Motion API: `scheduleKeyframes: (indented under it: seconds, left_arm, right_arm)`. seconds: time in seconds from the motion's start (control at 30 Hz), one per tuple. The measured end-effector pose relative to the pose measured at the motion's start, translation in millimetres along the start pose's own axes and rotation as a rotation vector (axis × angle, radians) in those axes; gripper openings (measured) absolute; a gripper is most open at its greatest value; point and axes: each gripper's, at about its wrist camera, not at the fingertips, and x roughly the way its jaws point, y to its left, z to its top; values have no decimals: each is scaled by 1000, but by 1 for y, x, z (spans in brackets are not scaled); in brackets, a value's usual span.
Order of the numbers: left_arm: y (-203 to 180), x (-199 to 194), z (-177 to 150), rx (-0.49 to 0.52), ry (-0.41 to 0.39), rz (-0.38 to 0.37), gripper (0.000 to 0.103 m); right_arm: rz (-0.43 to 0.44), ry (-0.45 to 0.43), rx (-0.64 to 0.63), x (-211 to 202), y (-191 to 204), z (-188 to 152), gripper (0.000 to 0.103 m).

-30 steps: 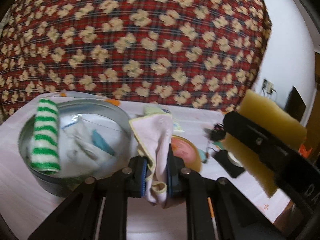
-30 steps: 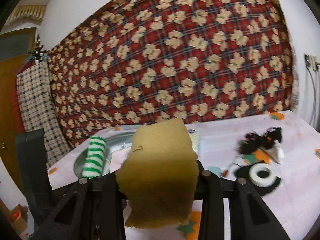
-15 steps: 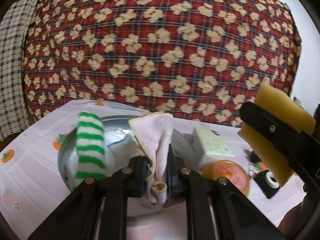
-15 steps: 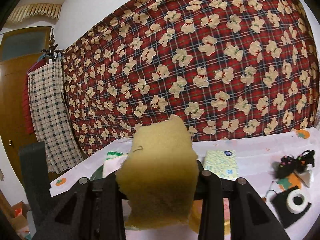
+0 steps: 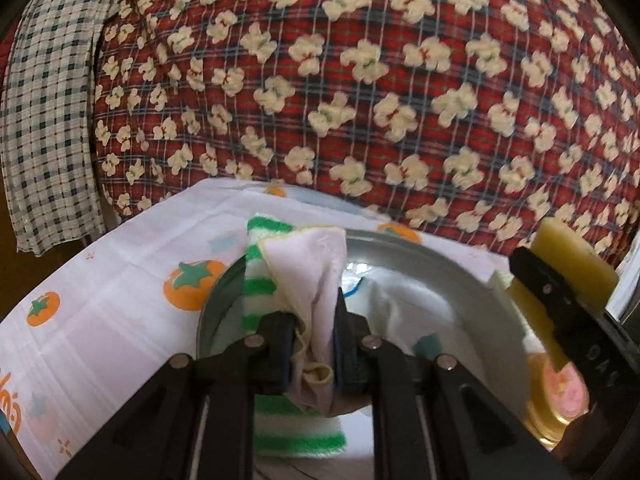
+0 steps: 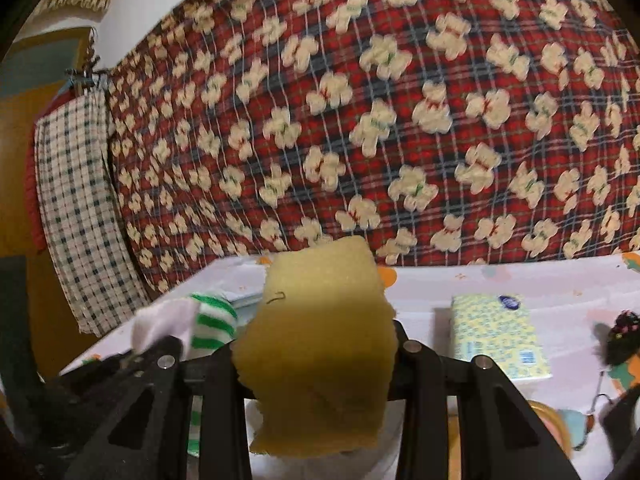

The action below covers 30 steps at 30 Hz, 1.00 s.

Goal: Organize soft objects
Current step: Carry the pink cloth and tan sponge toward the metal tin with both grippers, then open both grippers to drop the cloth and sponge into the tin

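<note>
My left gripper (image 5: 314, 350) is shut on a pale pink cloth (image 5: 310, 276) and holds it over a round metal tin (image 5: 432, 256). A green-and-white striped rolled cloth (image 5: 260, 292) leans on the tin's left rim, and white cloth (image 5: 394, 312) lies inside. My right gripper (image 6: 320, 354) is shut on a yellow sponge (image 6: 320, 344); in the left wrist view the sponge (image 5: 568, 264) hovers at the tin's right edge. In the right wrist view the striped cloth (image 6: 210, 322) shows at the left behind the left gripper.
The table has a white cloth with orange fruit prints (image 5: 120, 300). A yellow tissue pack (image 6: 498, 336), a black hair tie (image 6: 622, 338) and a pink-topped round box (image 5: 560, 392) lie to the right. A red plaid blanket (image 5: 360, 80) hangs behind; a checked cloth (image 5: 44, 120) hangs at left.
Both grippers have swung left with their loads. The tin has shifted from the left of the left wrist view to under and right of the pink cloth.
</note>
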Motion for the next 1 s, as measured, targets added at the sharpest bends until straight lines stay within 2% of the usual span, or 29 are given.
scheduleKeyframes:
  seconds: [0.2,0.27,0.37,0.4,0.47,0.5,0.53,0.57,0.6,0.63,0.73,0.87,1.0]
  left_arm:
    - [-11,24,-14,29,54,12,13]
    - [-16,20,-14,52,15,44,13]
    - [-19,20,-15,73,1,69,14]
    - [-19,18,-15,68,-11,78,21]
    - [-18,12,-16,51,-46,90,38]
    - [-17,7,-17,41,-72,130,55]
    - [-15,4,-17,28,-90,163,72]
    - [-12,0,-17,9,-109,193,80]
    - [-7,-5,-18,-21,-138,214,96]
    - [-4,-9,-18,-45,-164,216,102]
    - [1,-12,-19,-69,-186,223,103]
    - [-2,-12,-18,-54,-188,252,103]
    - [-5,-18,-20,-40,-213,268,103]
  right_arm:
    - [-5,121,-22,48,1,-19,39]
    - [-10,151,-26,55,-1,-24,40]
    - [1,190,-21,63,-3,-27,40]
    - [-1,196,-16,65,-4,-28,45]
    - [2,209,-13,67,-5,-29,65]
    - [3,218,-13,68,-5,-29,74]
    - [-2,220,-12,68,-5,-29,74]
    - [-13,213,-11,67,-5,-29,74]
    - [-29,197,-8,64,-6,-28,75]
    - [-42,177,-6,60,-8,-27,76]
    - [-61,146,17,54,-14,-23,82]
    - [-50,144,52,48,-19,-22,82]
    - [-71,114,15,41,-15,-21,82]
